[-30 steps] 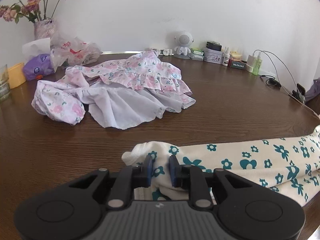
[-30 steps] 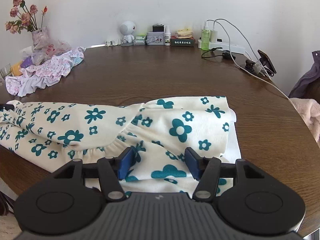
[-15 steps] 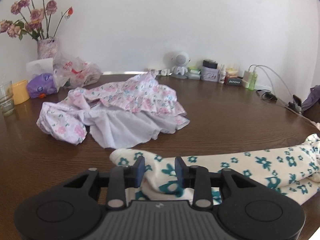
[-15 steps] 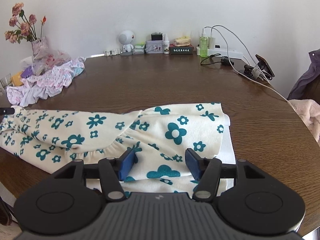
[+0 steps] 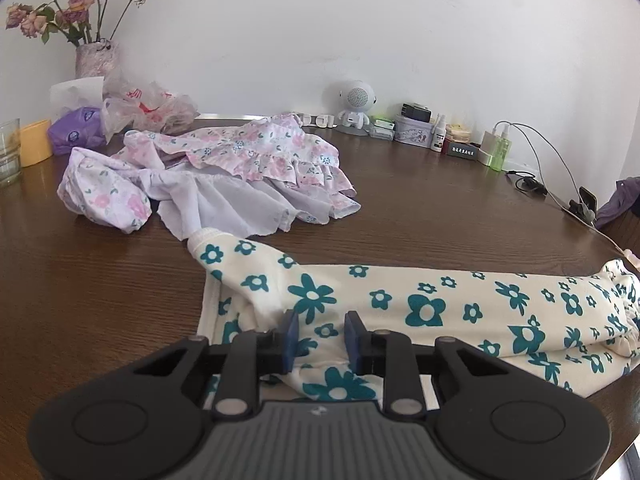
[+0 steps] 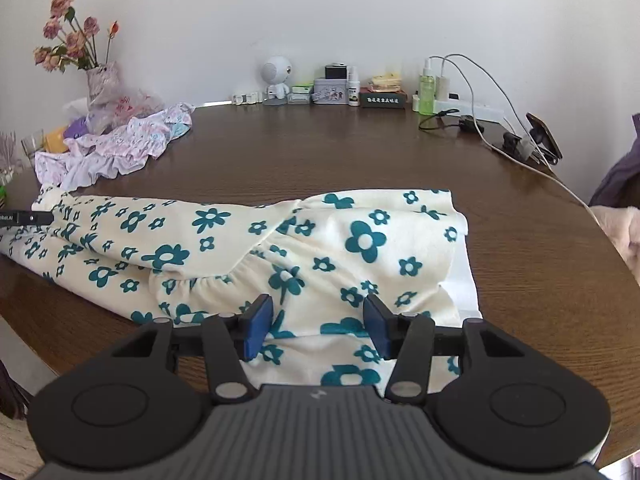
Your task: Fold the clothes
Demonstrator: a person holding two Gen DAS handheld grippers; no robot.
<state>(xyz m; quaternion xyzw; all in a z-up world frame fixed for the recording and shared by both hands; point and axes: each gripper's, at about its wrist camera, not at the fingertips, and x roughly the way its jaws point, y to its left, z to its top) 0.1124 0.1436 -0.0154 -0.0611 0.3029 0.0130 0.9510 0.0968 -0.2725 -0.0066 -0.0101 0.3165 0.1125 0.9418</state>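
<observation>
A cream garment with teal flowers [image 5: 420, 308] lies stretched across the near side of the brown table [image 5: 420, 208]; it also shows in the right wrist view [image 6: 320, 248]. My left gripper [image 5: 318, 336] is open just above the garment's sleeve end, with cloth lying under its jaws. My right gripper [image 6: 316, 326] is open wide over the garment's folded body near the table's front edge. A pink floral dress [image 5: 224, 168] lies crumpled at the back left; it also shows in the right wrist view [image 6: 120, 148].
A vase of dried roses [image 5: 96, 60], plastic bags, a purple pack, a yellow cup and a glass stand at the back left. A small white robot figure [image 6: 276, 78], tins, bottles, a power strip and cables [image 6: 480, 112] line the wall.
My left gripper has opened and let go of the sleeve end, which now lies flat on the table, and it has drawn back. The right gripper has stayed open and hardly moved.
</observation>
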